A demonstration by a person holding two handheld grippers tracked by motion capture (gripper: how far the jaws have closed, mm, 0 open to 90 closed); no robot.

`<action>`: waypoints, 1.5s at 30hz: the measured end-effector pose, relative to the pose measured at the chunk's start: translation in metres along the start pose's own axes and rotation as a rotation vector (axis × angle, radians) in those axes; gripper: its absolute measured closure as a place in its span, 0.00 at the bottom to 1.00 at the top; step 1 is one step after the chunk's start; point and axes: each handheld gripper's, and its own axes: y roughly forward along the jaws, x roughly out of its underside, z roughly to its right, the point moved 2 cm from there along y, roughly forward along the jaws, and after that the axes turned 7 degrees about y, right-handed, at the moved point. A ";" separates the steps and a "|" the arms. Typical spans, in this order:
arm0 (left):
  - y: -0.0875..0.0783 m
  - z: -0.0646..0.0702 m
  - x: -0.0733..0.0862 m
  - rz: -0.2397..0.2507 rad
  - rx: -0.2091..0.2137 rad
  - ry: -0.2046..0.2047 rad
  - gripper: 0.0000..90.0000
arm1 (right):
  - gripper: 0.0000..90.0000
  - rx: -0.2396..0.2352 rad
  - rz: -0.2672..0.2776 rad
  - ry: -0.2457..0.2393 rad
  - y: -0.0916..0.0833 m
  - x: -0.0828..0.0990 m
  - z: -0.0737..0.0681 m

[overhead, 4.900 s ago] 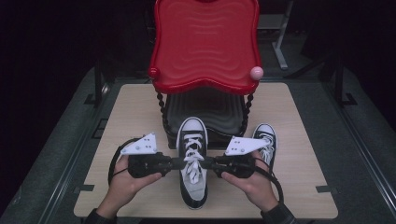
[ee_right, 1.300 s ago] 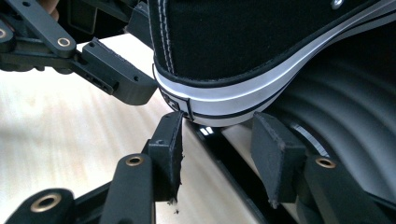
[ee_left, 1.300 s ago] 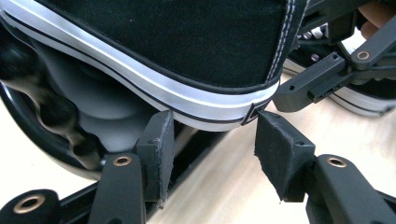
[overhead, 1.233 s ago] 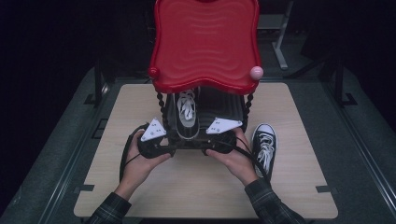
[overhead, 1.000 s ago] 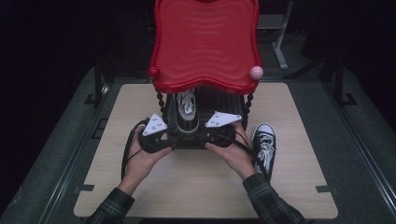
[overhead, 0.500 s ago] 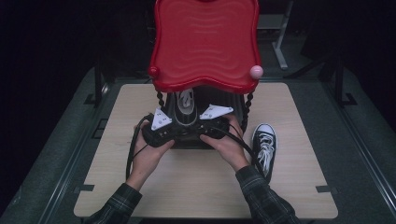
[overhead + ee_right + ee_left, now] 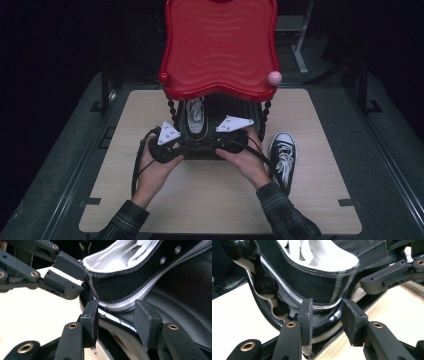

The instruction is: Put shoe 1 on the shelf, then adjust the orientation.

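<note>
Black sneaker (image 7: pixel 195 116), frame centre, rests on the lower black shelf (image 7: pixel 324 326) beneath the red top (image 7: pixel 220 47); my left gripper (image 7: pixel 325 321) and right gripper (image 7: pixel 117 320) fingers gape empty at its heel, which could slide off if nudged.

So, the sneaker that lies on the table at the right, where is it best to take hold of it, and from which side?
Probably at the heel collar. The sneaker lies flat on its sole on the table, toe pointing away from the person and heel nearest, beside the right hand. Come from the near side, jaws straddling the back rim: the opening gives an edge to pinch, while the laced front looks too wide.
</note>
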 end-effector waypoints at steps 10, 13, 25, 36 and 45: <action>-0.021 0.011 0.012 0.007 0.111 0.026 0.60 | 0.61 0.014 0.009 0.056 -0.041 0.024 0.006; -0.026 0.014 0.019 -0.006 0.138 0.025 0.58 | 0.61 0.024 -0.002 0.064 -0.052 0.034 0.011; -0.039 0.018 0.057 -0.063 0.185 0.003 0.54 | 0.60 0.135 -0.019 0.131 -0.107 0.077 0.043; -0.048 0.020 0.085 -0.116 0.200 -0.015 0.53 | 0.60 0.248 0.000 0.234 -0.154 0.111 0.074; -0.043 0.020 0.091 -0.138 0.213 -0.018 0.53 | 0.66 0.281 -0.056 0.319 -0.154 0.137 0.094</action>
